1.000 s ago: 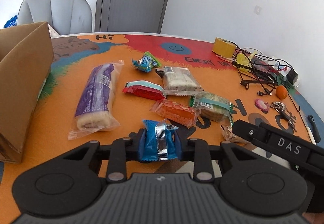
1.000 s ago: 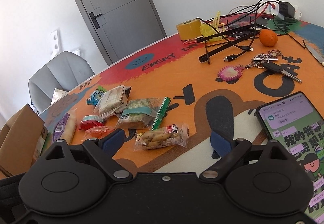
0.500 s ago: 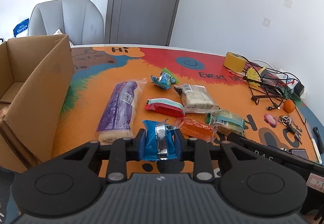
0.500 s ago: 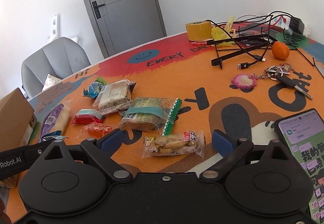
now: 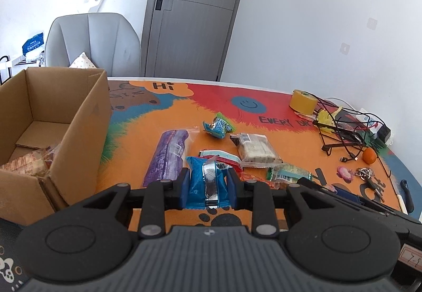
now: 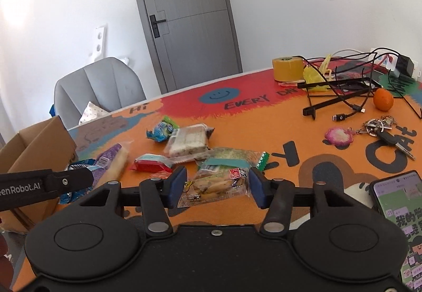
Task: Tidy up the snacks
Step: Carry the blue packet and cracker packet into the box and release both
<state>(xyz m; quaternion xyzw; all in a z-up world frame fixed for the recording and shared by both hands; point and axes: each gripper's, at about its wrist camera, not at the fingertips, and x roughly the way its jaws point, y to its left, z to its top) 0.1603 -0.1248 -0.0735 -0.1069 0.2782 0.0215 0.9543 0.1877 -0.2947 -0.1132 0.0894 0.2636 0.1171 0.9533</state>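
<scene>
My left tool [image 5: 207, 187] is clamped on the blue packet [image 5: 205, 183], the cardboard box [image 5: 52, 118] lying just left of it. My right tool [image 6: 216, 187] has just been closing around the clear biscuit packet [image 6: 215, 185], its long axis spanning the jaws.

1. Cardboard box [image 5: 63, 118]: cut off by the left edge; wrapped packets inside partly hidden by its near wall.
2. Phone [image 6: 398, 215]: right part cut off; screen text too small to read.
3. Orange packet [image 5: 253, 177]: mostly hidden behind left gripper's fingers [image 5: 233, 187].
</scene>
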